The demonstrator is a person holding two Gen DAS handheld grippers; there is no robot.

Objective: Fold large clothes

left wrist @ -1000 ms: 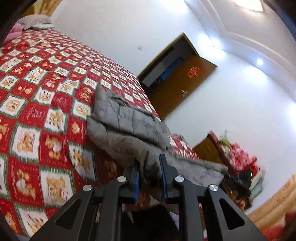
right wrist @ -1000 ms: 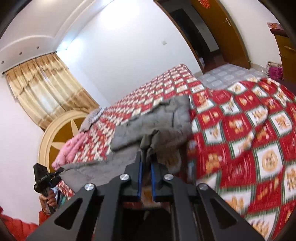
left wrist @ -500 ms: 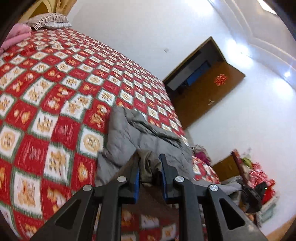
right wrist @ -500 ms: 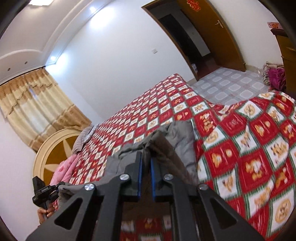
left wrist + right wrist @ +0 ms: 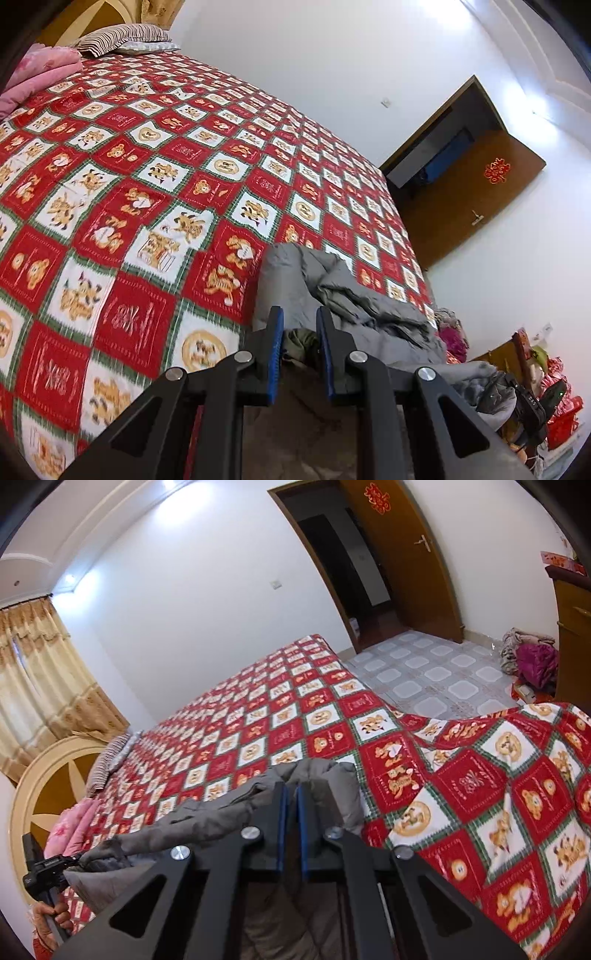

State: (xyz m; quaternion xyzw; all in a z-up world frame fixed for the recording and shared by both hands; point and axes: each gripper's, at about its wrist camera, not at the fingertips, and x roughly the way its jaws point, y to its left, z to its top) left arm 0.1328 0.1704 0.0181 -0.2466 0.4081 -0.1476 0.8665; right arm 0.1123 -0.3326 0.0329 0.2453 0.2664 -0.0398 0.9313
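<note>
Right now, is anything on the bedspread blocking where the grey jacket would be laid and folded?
Nothing visible. Both tongs, left and right, grip the grey jacket, and the red bedspread ahead is bare up to the pillows.

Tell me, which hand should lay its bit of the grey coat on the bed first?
Probably the right gripper: its fingers pinch the grey coat over the red bedspread. The left gripper holds its end nearer the bed's edge.

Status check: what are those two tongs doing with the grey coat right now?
Left tongs shut on grey coat. Right tongs shut on it too. Coat bunched over bedspread. Nothing in the way.
</note>
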